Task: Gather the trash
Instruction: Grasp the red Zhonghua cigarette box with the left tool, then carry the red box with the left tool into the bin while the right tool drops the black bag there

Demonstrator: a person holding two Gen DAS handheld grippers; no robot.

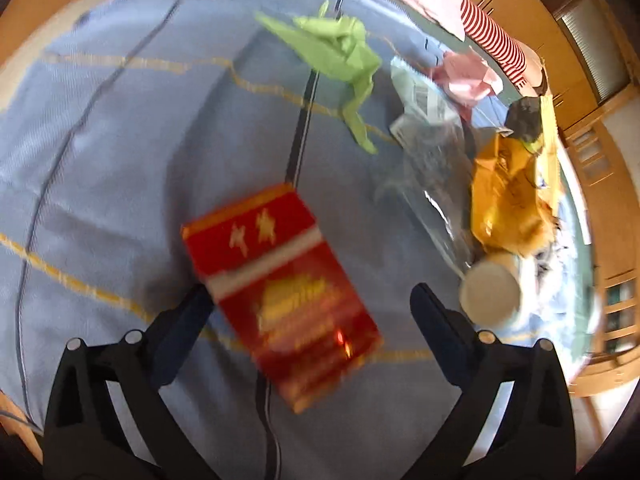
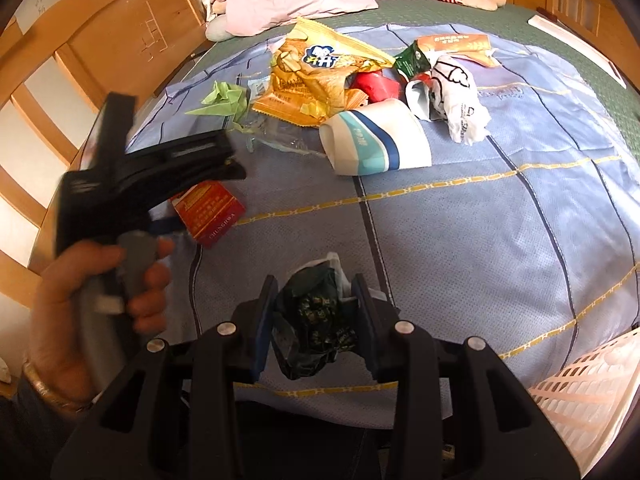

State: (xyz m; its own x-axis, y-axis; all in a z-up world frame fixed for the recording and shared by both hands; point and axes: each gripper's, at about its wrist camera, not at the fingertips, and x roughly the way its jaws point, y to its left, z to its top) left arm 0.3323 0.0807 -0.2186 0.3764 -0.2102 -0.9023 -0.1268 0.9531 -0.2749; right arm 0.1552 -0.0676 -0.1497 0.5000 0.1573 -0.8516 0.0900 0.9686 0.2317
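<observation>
**A:** Where does the trash stand?

**B:** Most of it lies loose on the blue bedspread (image 2: pixel 460 216). In the right wrist view, the right gripper (image 2: pixel 316 320), at the bottom centre, has its jaws closed partway on a crumpled dark green wrapper (image 2: pixel 316 324), pads pressing on both sides. That one piece counts as picked up.

**A:** And the left one?

**B:** The left gripper (image 1: pixel 312 312) has its jaws spread wide, with nothing clamped. In its own view a red cigarette pack (image 1: pixel 280 292) sits between the fingers in the lower middle of the frame, but the pads stand clear of it. The picture is blurred, so I cannot tell whether the pack rests on the cloth.

**A:** What else is left?

**B:** Plenty, toward the upper middle of the right wrist view: a green folded paper (image 2: pixel 224 102), an orange snack bag (image 2: pixel 312 80), a paper cup (image 2: pixel 376 140) on its side, a crumpled white bag (image 2: pixel 456 96), and smaller wrappers behind them.

**A:** Anywhere to put it?

**B:** A white basket (image 2: pixel 580 392) shows at the lower right corner. I cannot see inside it. My guess is the task is at an early stage.
</observation>
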